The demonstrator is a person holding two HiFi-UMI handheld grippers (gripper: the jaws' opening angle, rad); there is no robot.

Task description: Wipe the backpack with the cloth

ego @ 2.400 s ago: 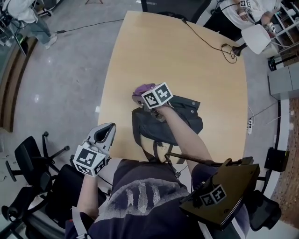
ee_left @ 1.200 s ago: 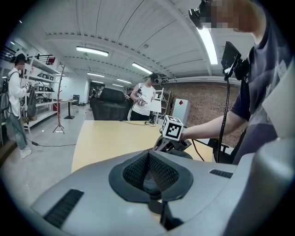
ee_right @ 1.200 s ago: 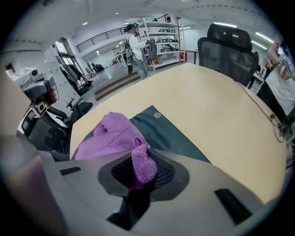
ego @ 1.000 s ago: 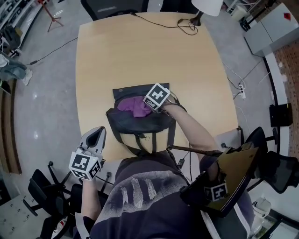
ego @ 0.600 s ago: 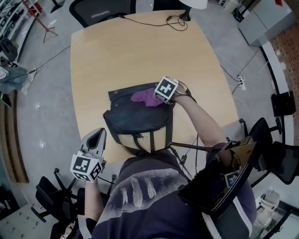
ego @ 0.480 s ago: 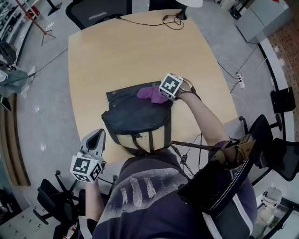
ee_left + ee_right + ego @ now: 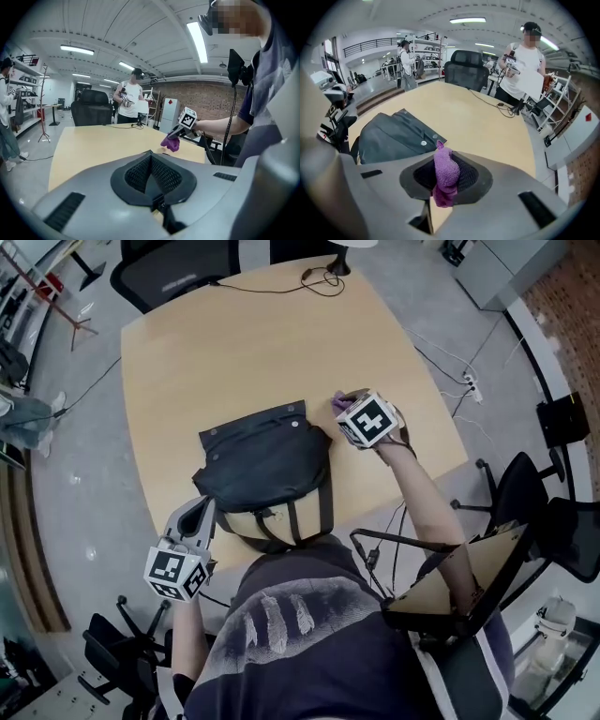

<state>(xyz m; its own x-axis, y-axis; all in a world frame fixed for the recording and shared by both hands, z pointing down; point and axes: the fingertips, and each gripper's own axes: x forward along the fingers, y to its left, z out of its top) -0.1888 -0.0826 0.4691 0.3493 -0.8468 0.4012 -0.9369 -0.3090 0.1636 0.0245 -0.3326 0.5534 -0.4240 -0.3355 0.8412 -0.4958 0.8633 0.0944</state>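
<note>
A dark grey backpack (image 7: 262, 465) lies flat on the wooden table (image 7: 216, 362), its tan base and straps toward me; it also shows in the right gripper view (image 7: 391, 133). My right gripper (image 7: 347, 403) hovers just off the backpack's right side, above bare tabletop, shut on a purple cloth (image 7: 337, 401). Seen from the right gripper view, the cloth (image 7: 446, 176) is bunched between the jaws. My left gripper (image 7: 201, 509) hangs at the table's near left edge, beside the backpack's corner, shut with nothing in it. From the left gripper view the cloth (image 7: 170, 143) dangles under the right gripper (image 7: 179, 133).
A black cable (image 7: 319, 279) lies at the table's far end. Office chairs stand beyond the far edge (image 7: 173, 273) and at the right (image 7: 534, 512). A person in white (image 7: 520, 70) stands past the far end. A brown board (image 7: 459, 587) hangs at my right hip.
My right gripper has carried the cloth rightward across the backpack's top and off it, to the bare table beside it. The left gripper has stayed at the near left edge.
</note>
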